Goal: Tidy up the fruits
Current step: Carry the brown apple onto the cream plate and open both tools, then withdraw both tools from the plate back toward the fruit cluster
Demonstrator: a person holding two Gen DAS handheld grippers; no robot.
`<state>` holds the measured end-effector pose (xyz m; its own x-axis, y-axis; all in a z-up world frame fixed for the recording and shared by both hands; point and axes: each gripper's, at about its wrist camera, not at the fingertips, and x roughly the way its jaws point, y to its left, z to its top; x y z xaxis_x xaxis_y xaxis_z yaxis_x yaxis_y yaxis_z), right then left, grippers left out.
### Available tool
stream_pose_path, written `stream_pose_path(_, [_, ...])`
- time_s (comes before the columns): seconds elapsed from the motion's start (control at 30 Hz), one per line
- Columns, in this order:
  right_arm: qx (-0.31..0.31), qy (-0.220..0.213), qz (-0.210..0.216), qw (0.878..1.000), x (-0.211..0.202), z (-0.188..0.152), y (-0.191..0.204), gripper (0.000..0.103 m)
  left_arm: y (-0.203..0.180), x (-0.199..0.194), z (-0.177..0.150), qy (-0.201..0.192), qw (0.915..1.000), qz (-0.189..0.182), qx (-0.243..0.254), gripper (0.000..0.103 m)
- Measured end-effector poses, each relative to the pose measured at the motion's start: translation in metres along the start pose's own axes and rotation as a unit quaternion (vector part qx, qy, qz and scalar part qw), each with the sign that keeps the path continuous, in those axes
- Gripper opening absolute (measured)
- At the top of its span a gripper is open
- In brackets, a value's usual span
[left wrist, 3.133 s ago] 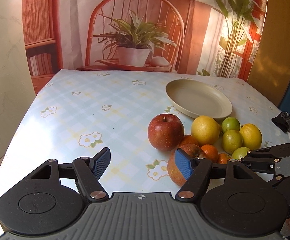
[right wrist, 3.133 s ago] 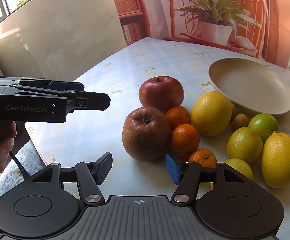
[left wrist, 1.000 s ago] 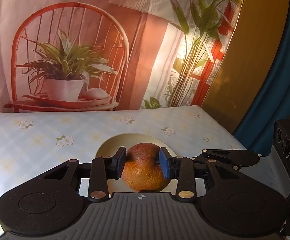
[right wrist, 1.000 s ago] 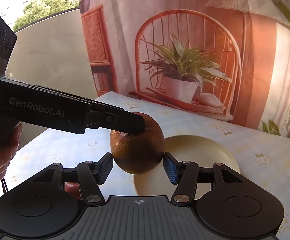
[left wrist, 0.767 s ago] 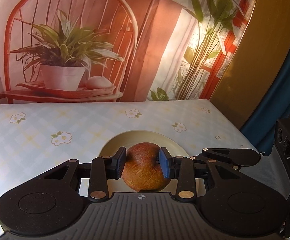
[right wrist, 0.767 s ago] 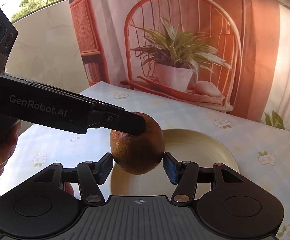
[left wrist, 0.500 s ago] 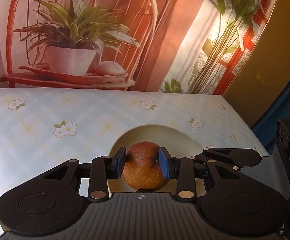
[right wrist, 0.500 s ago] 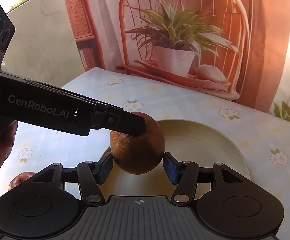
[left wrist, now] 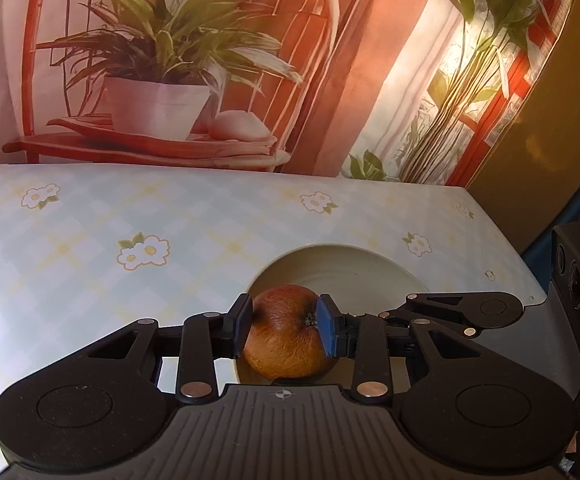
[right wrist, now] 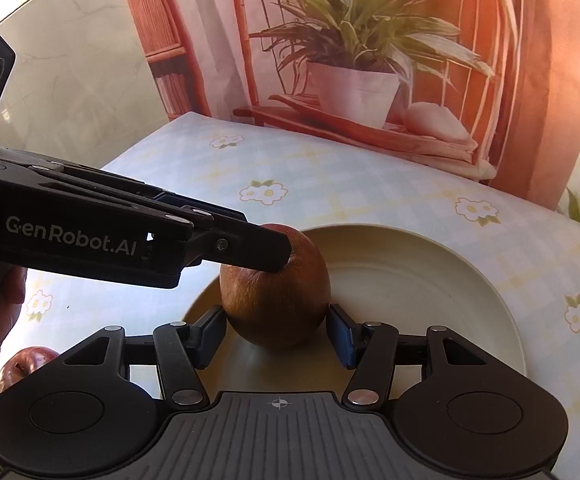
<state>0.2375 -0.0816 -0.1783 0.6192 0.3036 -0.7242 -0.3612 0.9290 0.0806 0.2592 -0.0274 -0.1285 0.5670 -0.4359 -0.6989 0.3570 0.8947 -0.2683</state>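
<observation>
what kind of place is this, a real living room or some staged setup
Probably a staged home-style tabletop: the chair and potted plant are only printed on a backdrop hung behind a table with a floral tablecloth, where a plate sits.

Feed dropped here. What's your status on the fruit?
Left gripper shut on brown apple, low over plate. Right gripper fingers flank it, not pressing. Red apple waits on table. Nothing in the way.
</observation>
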Motion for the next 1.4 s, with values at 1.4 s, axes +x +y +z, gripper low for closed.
stream_pose_path(1.4, [0.096,-0.155,-0.121,0.976,-0.149,-0.135,0.020,0.053,-0.031,-0.145,-0.104,-0.091,0.9834,0.157,-0.001,0.052])
